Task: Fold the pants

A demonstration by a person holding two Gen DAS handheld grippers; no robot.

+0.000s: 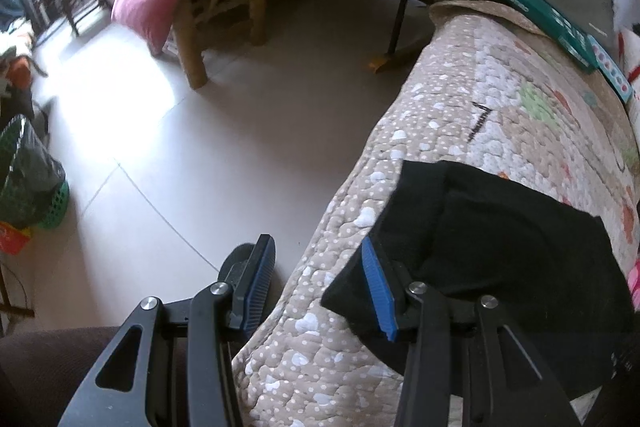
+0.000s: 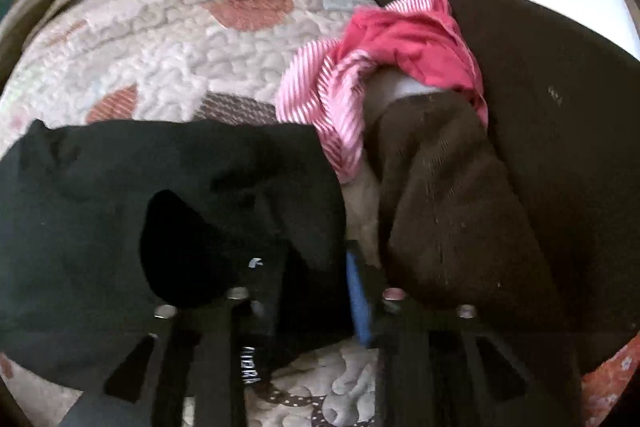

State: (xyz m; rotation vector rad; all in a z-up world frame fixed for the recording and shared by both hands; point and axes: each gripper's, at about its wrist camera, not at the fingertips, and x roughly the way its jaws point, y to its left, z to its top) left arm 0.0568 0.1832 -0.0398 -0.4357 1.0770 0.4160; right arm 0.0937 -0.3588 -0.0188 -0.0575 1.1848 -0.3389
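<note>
Black pants (image 1: 500, 247) lie folded on a quilted beige cover (image 1: 460, 107) at its left edge. My left gripper (image 1: 316, 287) is open; its right finger touches the near left corner of the pants, its left finger hangs past the cover's edge over the floor. In the right wrist view the black pants (image 2: 120, 207) fill the lower left. My right gripper (image 2: 312, 291) stands at their right edge; cloth covers its left finger and only the blue pad (image 2: 360, 303) of the right finger shows. Whether it grips the cloth is unclear.
A pink striped garment (image 2: 360, 75) and a brown cloth (image 2: 448, 207) lie right of the pants. A wooden chair (image 1: 216, 11) with pink and yellow cushions stands on the pale tiled floor (image 1: 200, 155). A green basket (image 1: 32, 187) sits at far left. A green box (image 1: 552, 19) lies on the cover's far end.
</note>
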